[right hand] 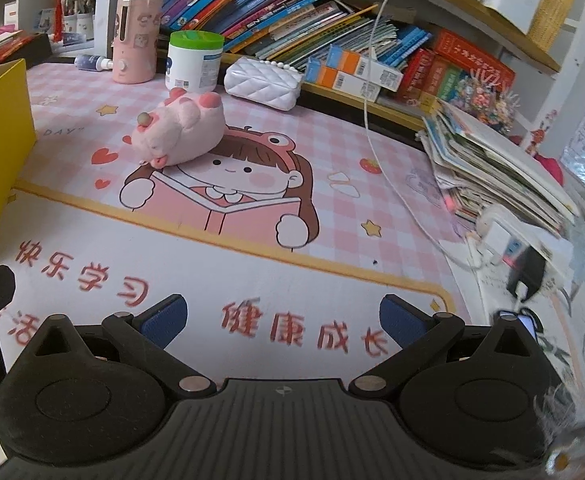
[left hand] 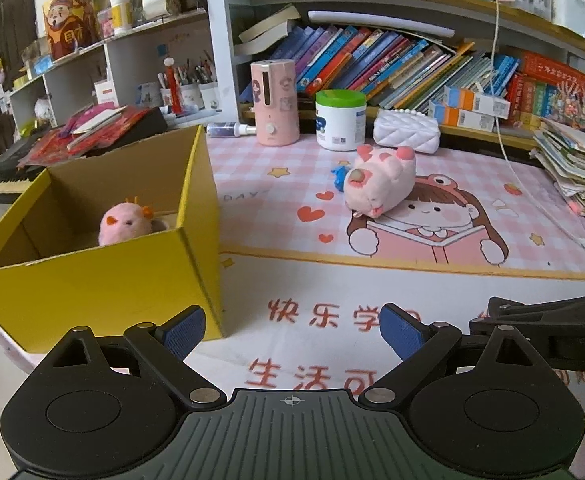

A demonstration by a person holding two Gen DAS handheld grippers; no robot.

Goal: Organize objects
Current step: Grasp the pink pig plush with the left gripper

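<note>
Box (left hand: 92, 280): yellow carton at left of the mat (left hand: 332, 272), open top; one small pink toy (left hand: 126, 224) already inside, against the near wall.
Left gripper (left hand: 292, 332): hovers low over the mat just right of the box; fingers spread wide, holding nothing.
Blue toy (left hand: 338, 176): small, on the mat, touching the plush's left side; largely hidden, type unclear.
Plush (right hand: 180, 132): pink, lying on its side mid-mat, well apart from both grippers, near the green-lidded tub (right hand: 194, 60).
Right gripper (right hand: 282, 320): above the near edge of the mat; fingers fully parted, empty.
Cable (right hand: 376, 120): white, trailing across the mat right of the plush.
Risk: soft plush may squash and slip from a shallow pinch; a wide reach may snag the cable or knock the tub; the blue toy may be dragged along.
</note>
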